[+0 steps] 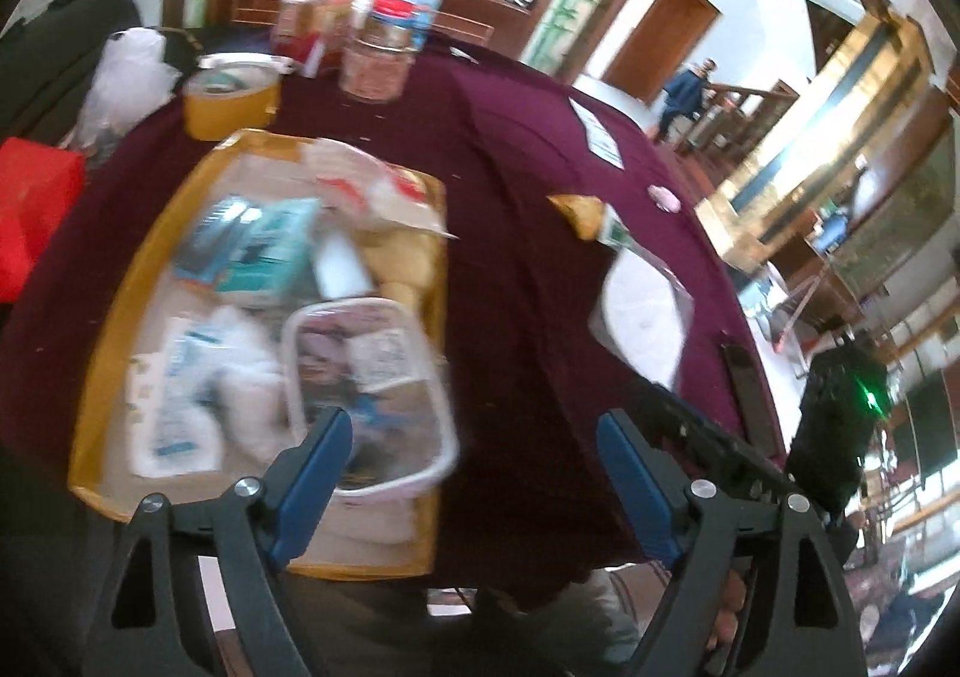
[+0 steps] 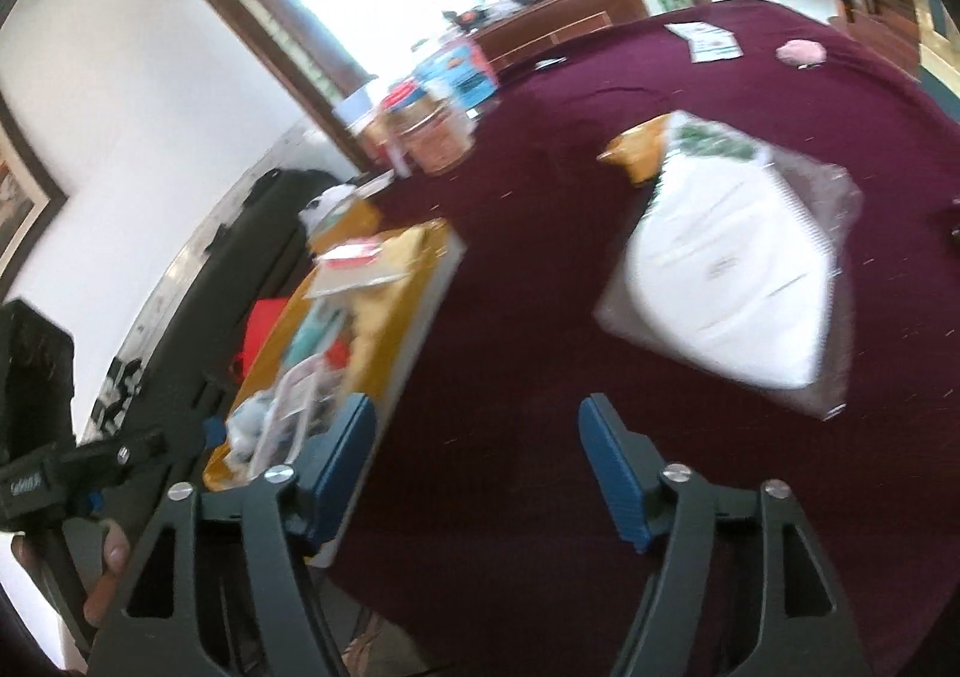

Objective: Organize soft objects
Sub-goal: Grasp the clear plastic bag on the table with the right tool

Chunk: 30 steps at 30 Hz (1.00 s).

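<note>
Left gripper [image 1: 474, 473]: jaws spread, empty, over yellow tray [image 1: 114, 329] of crinkly packets, including a clear zip pouch [image 1: 366, 377]. Right gripper [image 2: 477, 473]: spread, empty. Only its view shows fully the flat white plastic-wrapped pack [image 2: 738, 269] on the maroon-clothed desk [image 2: 510, 317].

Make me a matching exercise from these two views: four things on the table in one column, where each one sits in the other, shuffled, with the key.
1. clear zip pouch
2. white packet in clear wrap
3. small pink object
4. tape roll

A. on the bare cloth, far side
B. inside the yellow tray
C. beyond the tray's far end
D. on the cloth, right of the tray

Pairs: 1-B, 2-D, 3-A, 4-C
</note>
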Tool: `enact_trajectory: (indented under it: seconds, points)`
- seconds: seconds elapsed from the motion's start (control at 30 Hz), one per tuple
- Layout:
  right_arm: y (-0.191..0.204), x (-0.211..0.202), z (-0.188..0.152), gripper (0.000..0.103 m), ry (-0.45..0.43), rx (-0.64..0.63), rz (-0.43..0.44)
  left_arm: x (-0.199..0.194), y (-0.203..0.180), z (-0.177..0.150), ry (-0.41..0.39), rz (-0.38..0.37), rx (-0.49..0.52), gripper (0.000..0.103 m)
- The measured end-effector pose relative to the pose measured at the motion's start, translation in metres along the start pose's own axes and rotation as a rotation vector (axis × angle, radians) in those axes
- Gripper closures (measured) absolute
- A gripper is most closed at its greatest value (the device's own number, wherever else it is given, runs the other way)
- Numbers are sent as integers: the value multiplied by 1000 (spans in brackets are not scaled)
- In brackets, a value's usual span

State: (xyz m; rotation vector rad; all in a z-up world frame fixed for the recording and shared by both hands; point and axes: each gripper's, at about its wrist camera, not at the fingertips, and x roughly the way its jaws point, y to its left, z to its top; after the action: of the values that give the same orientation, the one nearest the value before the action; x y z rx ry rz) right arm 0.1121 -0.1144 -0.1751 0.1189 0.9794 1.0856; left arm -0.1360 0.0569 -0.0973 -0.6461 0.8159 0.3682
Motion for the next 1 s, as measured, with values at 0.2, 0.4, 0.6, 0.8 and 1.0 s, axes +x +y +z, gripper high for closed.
enact_trajectory:
  seconds: [0.2, 0.4, 0.6, 0.8, 1.0]
  points:
    - [-62, -18, 33, 18, -63, 78, -136, 19, -31, 1, 36, -38, 45, 16]
    - [-134, -7, 67, 16, -73, 212, -241, 39, -47, 5, 81, -48, 64, 16]
    - [-120, 32, 65, 14, 0, 143, -207, 57, -50, 10, 119, -38, 58, 16]
    - [-91, 51, 61, 55, 34, 24, -268, 69, -55, 14, 138, -31, 58, 16]
    - [-94, 34, 57, 96, -19, 21, -54, 78, -63, 16, 153, -34, 68, 16]
